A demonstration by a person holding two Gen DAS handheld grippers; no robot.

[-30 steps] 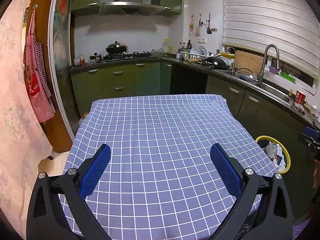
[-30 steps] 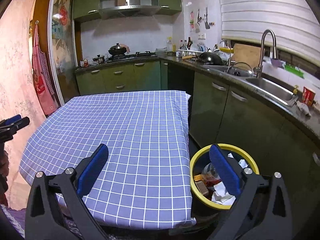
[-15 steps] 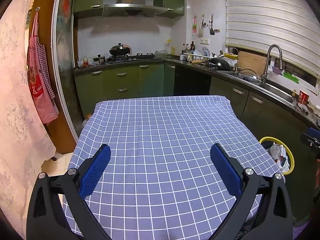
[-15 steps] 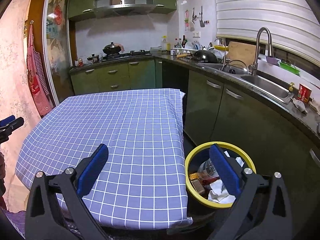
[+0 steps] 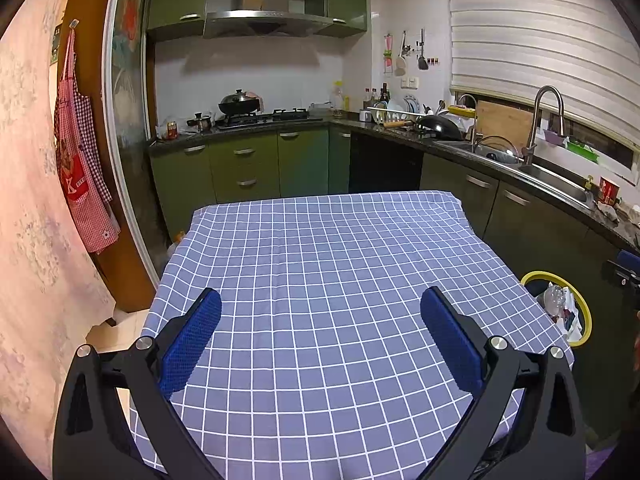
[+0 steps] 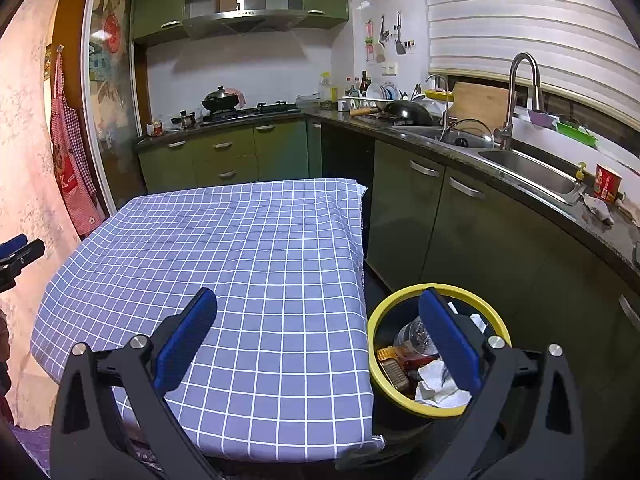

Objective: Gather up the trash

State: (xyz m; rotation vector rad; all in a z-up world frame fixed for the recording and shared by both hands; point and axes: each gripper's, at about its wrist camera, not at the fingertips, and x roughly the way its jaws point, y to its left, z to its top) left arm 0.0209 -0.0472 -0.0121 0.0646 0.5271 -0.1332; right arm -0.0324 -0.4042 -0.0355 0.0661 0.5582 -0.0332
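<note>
A yellow-rimmed trash bin (image 6: 386,376) stands on the floor right of the table; it holds a clear plastic bottle (image 6: 412,334), crumpled white paper (image 6: 434,384) and a brown wrapper. The bin also shows in the left wrist view (image 5: 586,314). My left gripper (image 5: 320,334) is open and empty above the near part of the blue checked tablecloth (image 5: 320,264). My right gripper (image 6: 318,332) is open and empty over the table's right front corner, its right finger (image 6: 448,336) over the bin. No trash shows on the tablecloth (image 6: 240,248).
Green cabinets and a dark counter with a sink (image 6: 528,168) run along the right and back walls. A stove with a wok (image 5: 238,102) is at the back. A red apron (image 5: 80,152) hangs on the left wall.
Both grippers have drawn back and risen a little, so the table and bin look slightly farther. Both stay open and empty.
</note>
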